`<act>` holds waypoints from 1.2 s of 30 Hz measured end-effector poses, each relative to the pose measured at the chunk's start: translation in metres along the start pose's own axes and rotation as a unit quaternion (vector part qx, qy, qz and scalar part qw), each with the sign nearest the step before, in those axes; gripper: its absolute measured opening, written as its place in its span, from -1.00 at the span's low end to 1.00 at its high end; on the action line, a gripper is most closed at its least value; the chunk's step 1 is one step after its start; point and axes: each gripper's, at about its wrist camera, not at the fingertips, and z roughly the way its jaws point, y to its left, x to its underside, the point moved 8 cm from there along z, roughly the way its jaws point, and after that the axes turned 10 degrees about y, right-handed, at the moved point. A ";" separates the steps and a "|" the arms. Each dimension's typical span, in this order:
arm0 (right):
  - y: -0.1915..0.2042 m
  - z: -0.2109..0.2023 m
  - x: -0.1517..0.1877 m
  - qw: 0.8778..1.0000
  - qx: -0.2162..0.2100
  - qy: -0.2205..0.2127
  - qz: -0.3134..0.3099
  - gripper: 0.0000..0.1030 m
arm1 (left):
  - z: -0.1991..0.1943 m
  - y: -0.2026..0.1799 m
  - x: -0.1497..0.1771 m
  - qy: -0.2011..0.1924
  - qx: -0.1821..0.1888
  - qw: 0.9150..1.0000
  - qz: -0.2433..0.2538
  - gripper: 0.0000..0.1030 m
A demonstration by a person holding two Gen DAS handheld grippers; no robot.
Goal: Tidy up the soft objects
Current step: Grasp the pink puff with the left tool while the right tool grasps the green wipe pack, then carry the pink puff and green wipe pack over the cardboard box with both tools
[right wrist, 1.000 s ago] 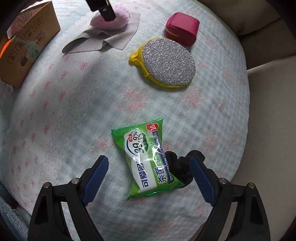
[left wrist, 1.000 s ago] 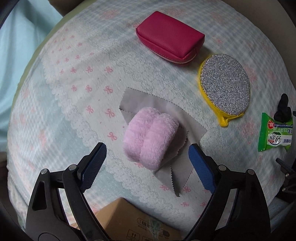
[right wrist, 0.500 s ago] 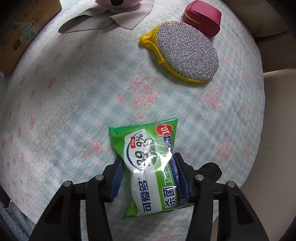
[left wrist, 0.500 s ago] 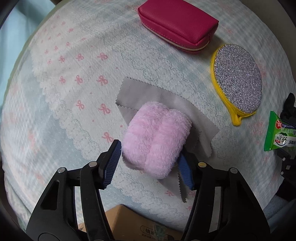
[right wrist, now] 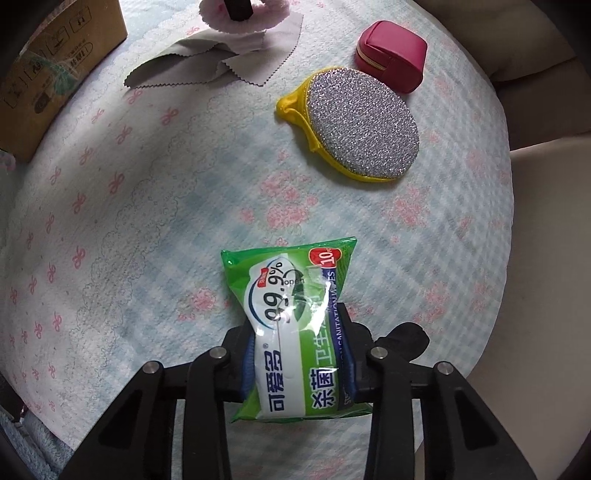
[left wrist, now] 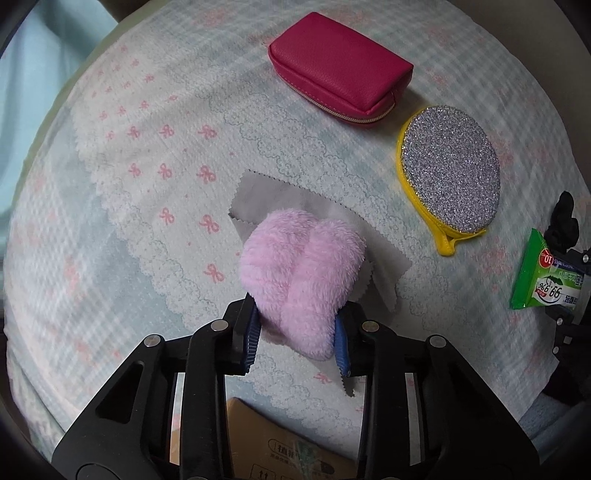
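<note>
My left gripper (left wrist: 297,341) is shut on a fluffy pink pad (left wrist: 299,273) that sits over a grey zigzag-edged cloth (left wrist: 314,210). My right gripper (right wrist: 299,373) is shut on a green pack of wet wipes (right wrist: 295,332); the pack also shows at the right edge of the left wrist view (left wrist: 546,277). The pink pad (right wrist: 240,18) and the grey cloth (right wrist: 221,66) show at the top of the right wrist view. A magenta zip pouch (left wrist: 340,66) and a silver scrubber with a yellow rim (left wrist: 450,170) lie farther back on the cloth-covered table.
A cardboard box (right wrist: 48,74) stands at the table's left edge, and also shows below my left gripper (left wrist: 284,450). A black scrunchie-like item (right wrist: 406,339) lies by my right gripper. The pouch (right wrist: 393,51) and the scrubber (right wrist: 358,125) lie to the right. The table edge curves nearby.
Both grippers moved forward and closed: the left onto the pink pad, the right onto the wipes pack. Both were open one second ago.
</note>
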 end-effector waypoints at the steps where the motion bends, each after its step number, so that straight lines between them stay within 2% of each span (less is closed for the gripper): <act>1: -0.001 -0.004 0.001 1.000 0.001 -0.002 0.003 -0.35 | -0.004 -0.001 0.001 -0.003 -0.001 1.000 -0.001 -0.43; 6: -0.010 -0.029 0.006 1.000 0.004 -0.019 0.018 -0.37 | -0.032 -0.002 0.006 -0.018 0.000 1.000 -0.012 -0.43; 14: -0.029 -0.088 0.020 0.998 0.014 -0.046 0.051 -0.38 | -0.102 -0.012 0.027 -0.064 0.000 0.998 -0.029 -0.43; 18: -0.041 -0.120 0.033 0.995 -0.005 -0.068 0.074 -0.38 | -0.140 -0.018 0.043 -0.090 -0.002 0.995 -0.043 -0.43; 24: -0.053 -0.174 0.044 0.990 0.008 -0.113 0.080 -0.38 | -0.194 -0.016 0.090 -0.128 0.001 0.988 -0.092 -0.43; 29: -0.053 -0.228 0.045 0.983 0.020 -0.154 0.094 -0.38 | -0.232 -0.008 0.133 -0.162 0.011 0.977 -0.138 -0.43; 36: -0.027 -0.303 0.043 0.971 0.017 -0.203 0.126 -0.38 | -0.271 0.008 0.199 -0.205 0.017 0.962 -0.181 -0.43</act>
